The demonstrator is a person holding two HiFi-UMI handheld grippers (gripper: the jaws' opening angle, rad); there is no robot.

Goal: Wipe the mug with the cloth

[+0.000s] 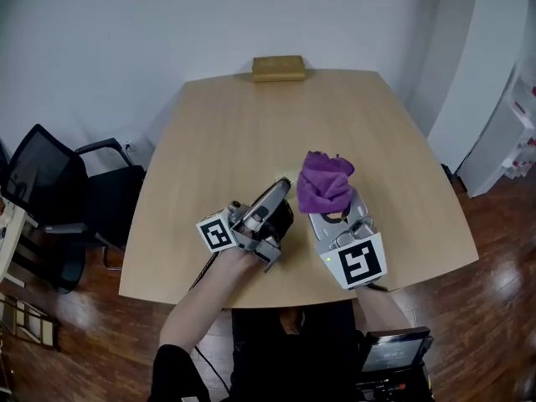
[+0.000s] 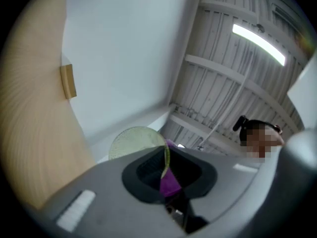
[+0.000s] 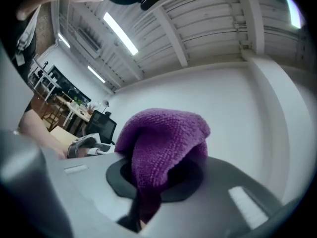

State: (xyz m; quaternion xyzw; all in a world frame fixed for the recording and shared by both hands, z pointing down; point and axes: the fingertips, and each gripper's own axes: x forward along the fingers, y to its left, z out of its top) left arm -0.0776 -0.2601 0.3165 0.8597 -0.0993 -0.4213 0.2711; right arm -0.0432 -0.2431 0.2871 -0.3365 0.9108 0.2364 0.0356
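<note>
Wooden table [image 1: 251, 124], left tool [image 1: 276, 203] pinching rim of tilted mug [image 2: 133, 142], right tool [image 1: 335, 216] pinching purple cloth [image 1: 325, 182] alongside

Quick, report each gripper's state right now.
Left gripper: closed on the rim of the mug.
Right gripper: closed on the purple cloth.

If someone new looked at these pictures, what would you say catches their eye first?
The bright purple cloth bunched in the right claw, over the near part of the pale wooden table, stands out at once. Just left of it, the left claw pinches the wall of a pale greenish mug. A small brown box sits alone at the table's far edge.
</note>
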